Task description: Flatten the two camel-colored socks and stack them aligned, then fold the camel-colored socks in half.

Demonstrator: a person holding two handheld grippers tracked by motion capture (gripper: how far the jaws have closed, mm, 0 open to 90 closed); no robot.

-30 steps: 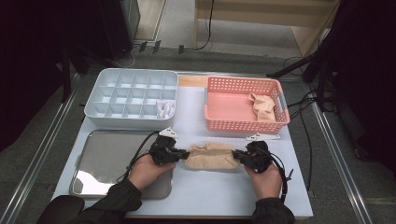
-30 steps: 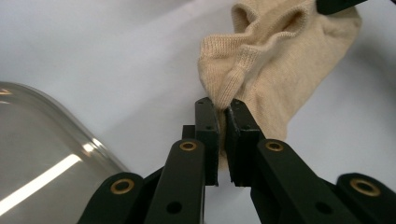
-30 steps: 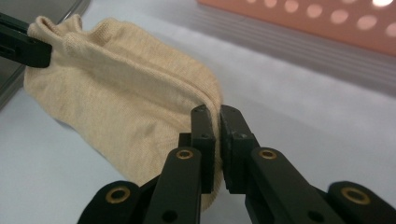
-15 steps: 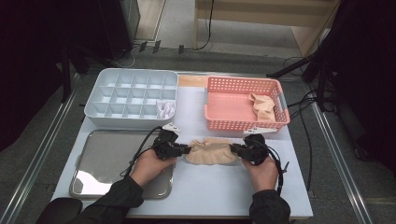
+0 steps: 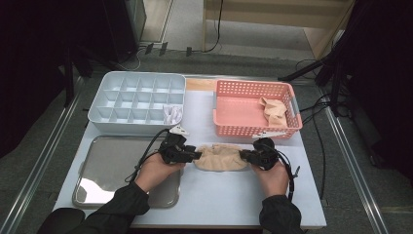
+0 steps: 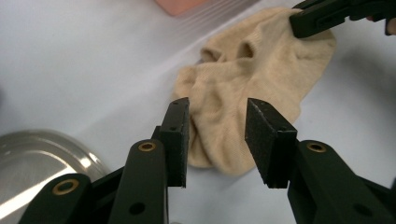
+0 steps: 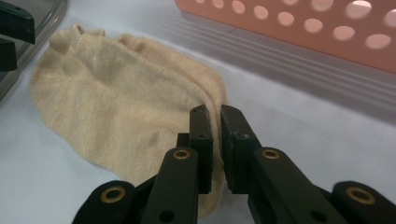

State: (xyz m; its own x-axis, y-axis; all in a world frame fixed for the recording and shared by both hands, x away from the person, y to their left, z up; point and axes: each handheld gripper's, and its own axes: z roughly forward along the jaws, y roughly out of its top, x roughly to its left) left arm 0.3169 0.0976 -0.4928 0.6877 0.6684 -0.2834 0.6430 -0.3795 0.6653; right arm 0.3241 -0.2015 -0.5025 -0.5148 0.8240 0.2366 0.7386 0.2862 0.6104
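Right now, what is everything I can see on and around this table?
Sock: one, beige, table middle, between the claws.
Sock in basket: one, beige, right end of basket.
Basket: one, pink, perforated, back right.
Divided tray: one, pale grey, back left.
White item: one, tray's near right compartment.
Metal tray: one, silver, front left.
Table: one, white.
Left claw: black, open around the sock's end.
Right claw: black, shut on the sock's edge.

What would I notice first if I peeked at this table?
Probably the beige sock lying in the middle of the white table, between two black tools. The right tool pinches its edge, while the left tool is open over its other end. Behind them sits a pink basket.
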